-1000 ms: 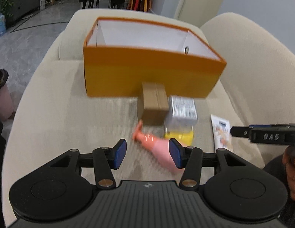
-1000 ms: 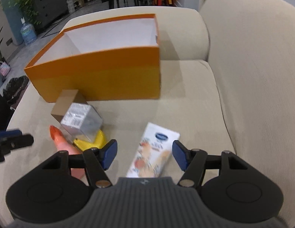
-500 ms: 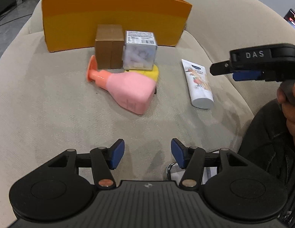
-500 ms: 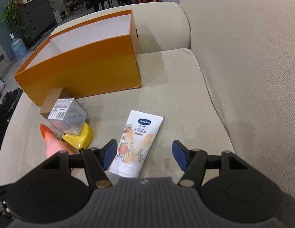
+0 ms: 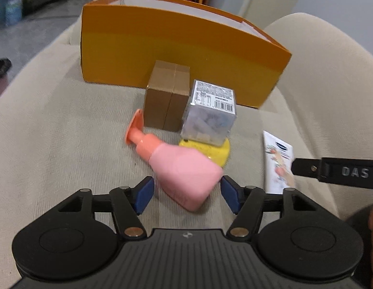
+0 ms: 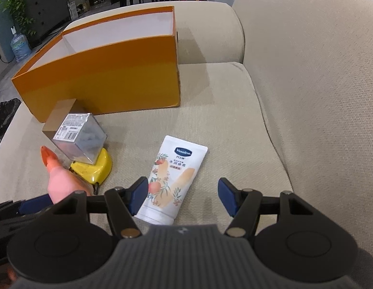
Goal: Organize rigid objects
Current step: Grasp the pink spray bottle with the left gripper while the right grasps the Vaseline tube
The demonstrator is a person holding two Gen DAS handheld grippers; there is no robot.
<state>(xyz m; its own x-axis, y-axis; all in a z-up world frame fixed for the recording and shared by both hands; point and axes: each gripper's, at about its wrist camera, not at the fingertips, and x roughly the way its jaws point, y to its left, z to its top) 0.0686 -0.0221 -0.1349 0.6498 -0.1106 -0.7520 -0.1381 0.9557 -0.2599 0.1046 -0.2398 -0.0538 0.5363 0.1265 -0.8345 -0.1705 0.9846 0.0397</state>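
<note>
In the left wrist view, my left gripper (image 5: 186, 191) is low over the sofa cushion (image 5: 54, 132), and its jaws have just been opening; they now stand apart on both sides of the base of the pink pump bottle (image 5: 184, 173), which lies on its side with the orange pump head pointing to the orange box (image 5: 176, 55). I see a small gap at each blue pad, so I judge the bottle is between the fingers but not yet gripped. Behind it stand a brown carton (image 5: 166, 96) and a clear plastic cube (image 5: 209, 115) just beside each other, the cube resting partly on a yellow flat object (image 5: 210, 150). At the right edge the other gripper comes in, over the cream tube (image 5: 278, 161). In the right wrist view, my right gripper (image 6: 183, 197) hovers with its fingers apart and nothing pressed between them; the cap end of the cream tube (image 6: 173, 180) lies under the left pad. The orange box (image 6: 109, 77) is open on top and white inside, and I see nothing in the visible part. I think the step in hand is taking the pink bottle. The next move calls for closing the left fingers squarely on the wide base, then lifting it over the box wall; the smooth body may slip if the grip is too near the edge.
</note>
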